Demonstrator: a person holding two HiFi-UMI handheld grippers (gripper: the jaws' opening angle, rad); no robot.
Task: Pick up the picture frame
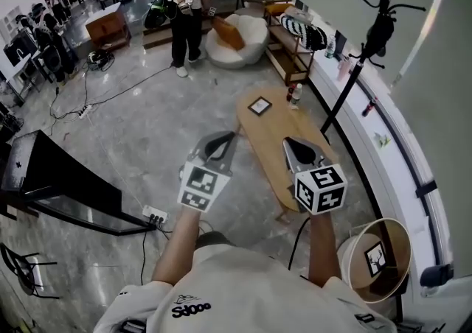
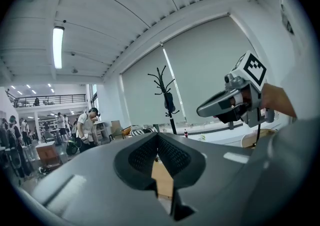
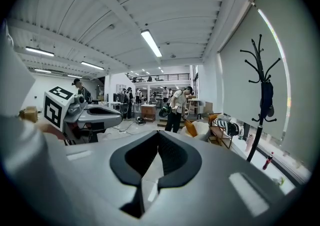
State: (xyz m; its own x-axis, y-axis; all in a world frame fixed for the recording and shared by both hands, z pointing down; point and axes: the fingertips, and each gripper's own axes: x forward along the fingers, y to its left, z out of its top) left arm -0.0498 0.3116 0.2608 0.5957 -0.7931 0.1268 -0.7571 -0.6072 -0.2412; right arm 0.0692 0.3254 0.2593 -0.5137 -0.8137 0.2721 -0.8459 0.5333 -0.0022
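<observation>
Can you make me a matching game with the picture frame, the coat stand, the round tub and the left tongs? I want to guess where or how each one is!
Things:
1. picture frame
2. coat stand
3. round tub
4. left tongs

Where or how:
a. shut, with nothing in them
b. on the floor, lower right in the head view
c. lying flat on the wooden table
d. black, tall and upright

Right pairs: 1-c, 2-d, 3-b, 4-a
</observation>
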